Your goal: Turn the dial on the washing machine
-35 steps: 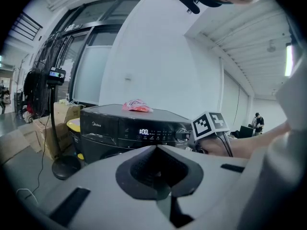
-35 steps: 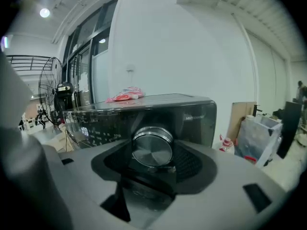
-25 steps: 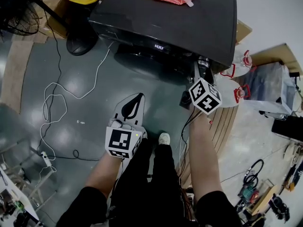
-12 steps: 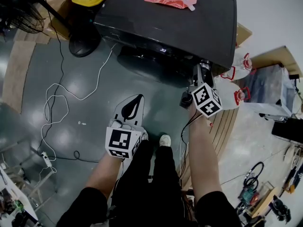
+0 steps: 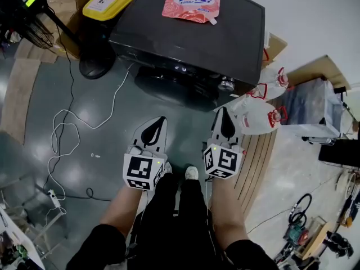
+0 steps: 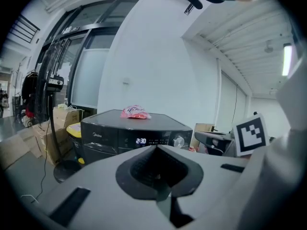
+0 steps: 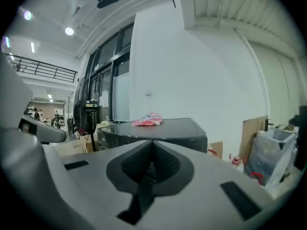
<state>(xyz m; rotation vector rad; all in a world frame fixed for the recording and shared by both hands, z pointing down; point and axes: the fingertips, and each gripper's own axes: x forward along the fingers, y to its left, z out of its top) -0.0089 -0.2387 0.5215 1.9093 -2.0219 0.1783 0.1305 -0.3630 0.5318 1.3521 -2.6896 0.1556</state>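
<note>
The black washing machine (image 5: 214,38) stands ahead of me, its silver dial (image 5: 226,84) at the right end of the front panel. My right gripper (image 5: 223,110) hangs a short way in front of the dial, clear of it, jaws shut and empty. To its left, my left gripper (image 5: 162,118) is also shut on nothing and points at the machine's door. In the left gripper view the dial (image 6: 179,141) shows beside the lit display (image 6: 140,141), above the closed left gripper (image 6: 156,148). The right gripper view shows the machine's top (image 7: 172,126) beyond the closed right gripper (image 7: 152,142).
A pink detergent pouch (image 5: 191,1) lies on the machine's lid. A yellow container (image 5: 109,0) and a fan's round base (image 5: 95,52) stand at the left. A white cable (image 5: 64,125) trails over the floor. Plastic bags with red handles (image 5: 261,108) sit right of the machine.
My right gripper has drawn back from the dial towards me and lowered, and its jaws have closed. The left gripper has barely moved.
</note>
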